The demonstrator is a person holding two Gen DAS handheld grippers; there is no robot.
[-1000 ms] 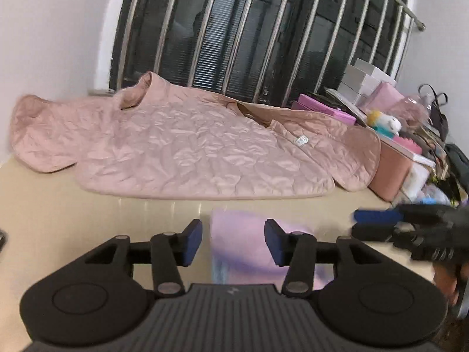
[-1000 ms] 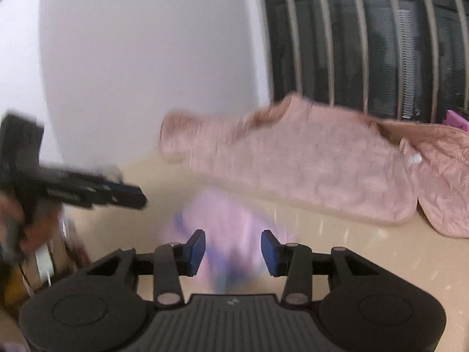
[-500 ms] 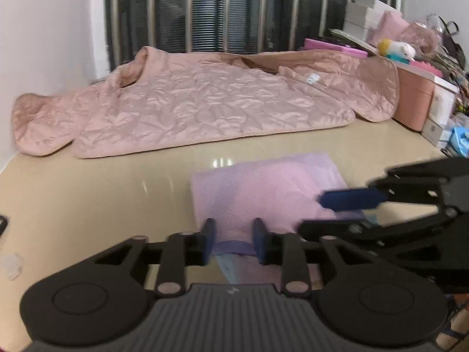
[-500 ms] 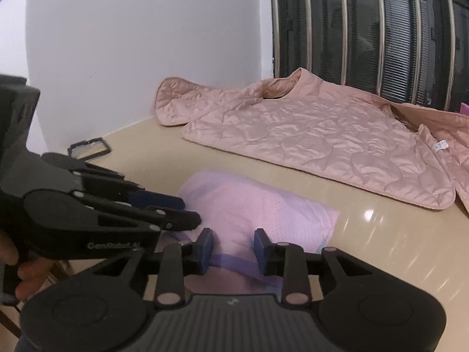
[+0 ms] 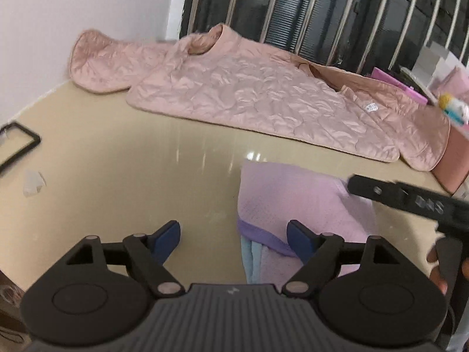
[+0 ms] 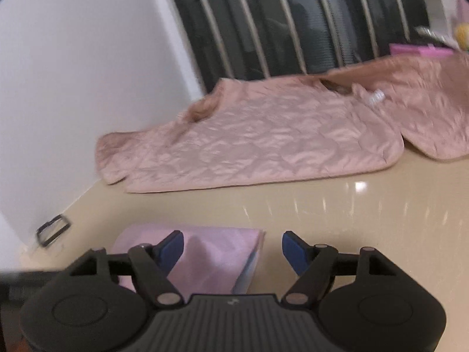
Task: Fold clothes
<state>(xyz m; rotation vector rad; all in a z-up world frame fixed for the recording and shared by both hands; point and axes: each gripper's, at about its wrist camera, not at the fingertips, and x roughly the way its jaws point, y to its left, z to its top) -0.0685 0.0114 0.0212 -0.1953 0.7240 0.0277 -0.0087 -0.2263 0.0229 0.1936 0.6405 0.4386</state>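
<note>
Folded lilac garment (image 5: pixel 296 196) flat on desk (image 5: pixel 146 176); left gripper (image 5: pixel 234 236) and right gripper (image 6: pixel 233 245) fingers opening, gripping nothing; pink jacket (image 5: pixel 249 94) behind.

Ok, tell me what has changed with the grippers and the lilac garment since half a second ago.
Both grippers let go: the left gripper and right gripper, then nipped on the folded lilac garment's purple edge, are opening with pads clear of it. The garment lies released on the table. The pink quilted jacket stays spread out at the back.
</note>
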